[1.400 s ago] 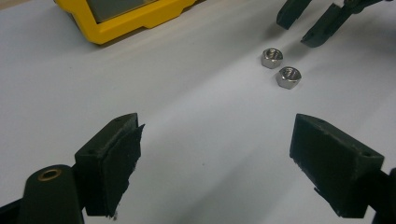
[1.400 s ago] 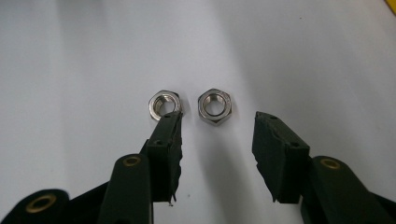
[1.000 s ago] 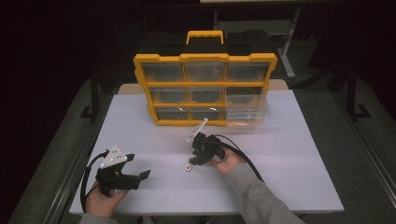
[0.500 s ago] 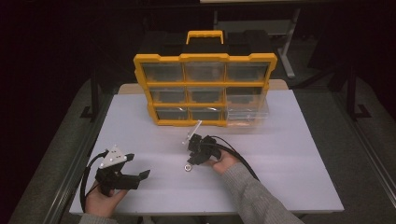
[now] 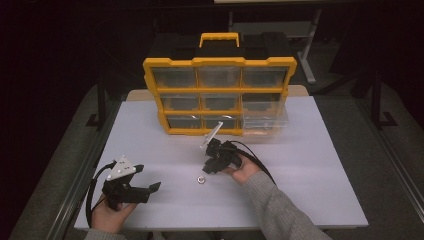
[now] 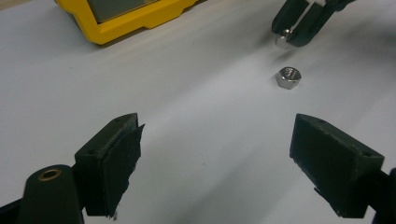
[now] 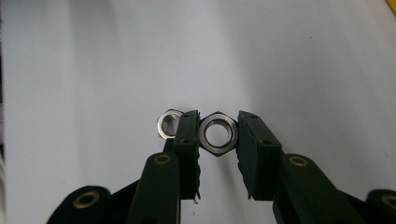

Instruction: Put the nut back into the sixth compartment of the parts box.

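Right claw (image 7: 218,135) pinches a hex nut (image 7: 218,134) by its flats just above the desk (image 5: 310,165), and I judge that any slackening could let it twist out and roll toward the loose second nut (image 7: 168,124) lying beside my jaw.

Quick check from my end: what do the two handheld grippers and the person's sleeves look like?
Both are black. The left gripper carries a grey three-cornered plate, a looping black cable, blocky fingers. The right gripper shows brass rivets, and a cable. Grey sleeves.
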Demonstrator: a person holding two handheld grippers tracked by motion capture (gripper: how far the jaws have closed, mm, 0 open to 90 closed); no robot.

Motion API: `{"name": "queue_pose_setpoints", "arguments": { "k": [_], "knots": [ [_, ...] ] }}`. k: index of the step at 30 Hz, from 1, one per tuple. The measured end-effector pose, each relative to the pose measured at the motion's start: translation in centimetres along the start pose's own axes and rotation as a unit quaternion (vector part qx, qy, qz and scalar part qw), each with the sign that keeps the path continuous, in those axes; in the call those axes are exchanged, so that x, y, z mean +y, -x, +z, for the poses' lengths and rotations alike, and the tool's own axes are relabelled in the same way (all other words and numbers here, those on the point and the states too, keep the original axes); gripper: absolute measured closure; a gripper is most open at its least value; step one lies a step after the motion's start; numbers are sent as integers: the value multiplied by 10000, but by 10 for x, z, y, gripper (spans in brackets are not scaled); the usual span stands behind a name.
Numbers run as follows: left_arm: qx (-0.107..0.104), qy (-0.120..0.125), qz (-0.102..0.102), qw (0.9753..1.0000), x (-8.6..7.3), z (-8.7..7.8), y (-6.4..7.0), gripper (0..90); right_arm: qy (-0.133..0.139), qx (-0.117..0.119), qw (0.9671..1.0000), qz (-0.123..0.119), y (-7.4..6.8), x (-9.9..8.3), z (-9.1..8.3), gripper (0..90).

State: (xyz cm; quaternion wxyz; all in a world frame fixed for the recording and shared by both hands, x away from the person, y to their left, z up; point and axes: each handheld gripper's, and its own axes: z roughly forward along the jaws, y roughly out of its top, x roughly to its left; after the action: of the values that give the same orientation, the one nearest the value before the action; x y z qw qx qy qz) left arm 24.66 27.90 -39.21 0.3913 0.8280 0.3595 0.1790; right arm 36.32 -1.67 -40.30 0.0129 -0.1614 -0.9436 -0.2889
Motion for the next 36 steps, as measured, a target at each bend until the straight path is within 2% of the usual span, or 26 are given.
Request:
{"name": "queue_pose_setpoints", "arguments": {
  "k": [13, 14, 22, 26, 27, 31, 36],
  "knots": [
    [7, 1, -48, 10000, 0, 0, 0, 160, 148, 191, 9997, 73, -3, 12, -47, 689],
    [11, -5, -41, 10000, 0, 0, 0, 160, 210, 171, 9996, 7, -2, 13, -51, 689],
    [32, 5, 4, 10000, 0, -1, 0, 160, 361, 55, 9993, 24, -1, 19, -88, 689],
    [29, -4, 14, 10000, 0, -1, 0, 160, 408, 29, 9992, 0, 0, 21, -100, 689],
    [30, -4, 19, 10000, 0, 0, 0, 160, 425, -49, 9991, -45, 1, 22, -108, 689],
    [28, -4, 5, 10000, 0, 0, 0, 160, 400, -41, 9992, 65, 0, 25, -123, 689],
    [24, 6, -23, 10000, 0, -1, 0, 160, 489, -127, 9987, 46, 4, 29, -140, 689]
  ]
}}
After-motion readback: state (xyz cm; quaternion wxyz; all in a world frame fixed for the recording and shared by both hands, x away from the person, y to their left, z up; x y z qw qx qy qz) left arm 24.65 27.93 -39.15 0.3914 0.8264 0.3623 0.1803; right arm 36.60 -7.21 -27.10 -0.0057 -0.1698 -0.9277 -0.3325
